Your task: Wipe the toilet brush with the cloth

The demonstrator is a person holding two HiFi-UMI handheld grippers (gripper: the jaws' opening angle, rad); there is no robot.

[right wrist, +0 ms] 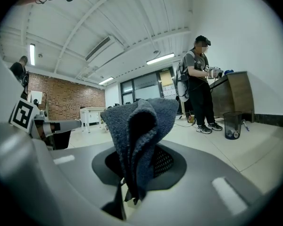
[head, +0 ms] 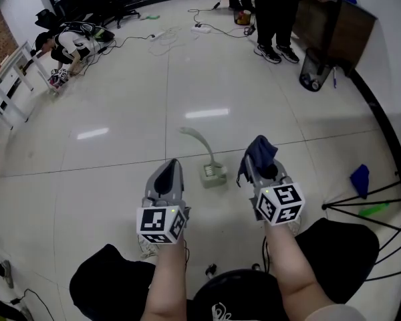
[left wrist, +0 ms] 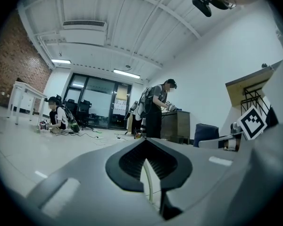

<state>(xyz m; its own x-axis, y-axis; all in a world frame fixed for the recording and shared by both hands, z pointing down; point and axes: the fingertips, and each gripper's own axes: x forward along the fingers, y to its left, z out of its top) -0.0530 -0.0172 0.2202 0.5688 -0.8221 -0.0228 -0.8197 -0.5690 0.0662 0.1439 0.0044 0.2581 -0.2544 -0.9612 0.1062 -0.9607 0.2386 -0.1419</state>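
Cloth [head: 260,151] is what catches my eye from where I stand: a dark blue, nubbly rag clamped in the right tongs [head: 259,171], bunched and standing up past their tips. The left tongs [head: 168,171] are drawn together on nothing, level with the right pair and well apart from them. The toilet brush [head: 209,158] sits on the pale floor [head: 120,112] between the two pairs and a little ahead of their tips, touched by neither. Its blocky base [head: 214,175] is nearest the tongs, and its curved handle [head: 195,138] arches away toward the left pair's side.

I judge the brush light and rigid. It looks like smooth plastic that may skid on the tile or tip over if rubbed from one side only. The left tongs would do best to take the handle low, just above the base, leaving the curve free for wiping. The rag is soft and floppy; it should drape round the handle but could pull out of the jaws if dragged hard.

Only the head view shows the brush and where it lies. The right gripper view looks level across the room and misses it, yet shows the cloth [right wrist: 137,135] folded double and pinched at its lower edge where the right tongs [right wrist: 127,192] close. The left gripper view shows the left tongs [left wrist: 148,173] closed to a thin slit, with the other pair's marker cube [left wrist: 253,121] off to their right.
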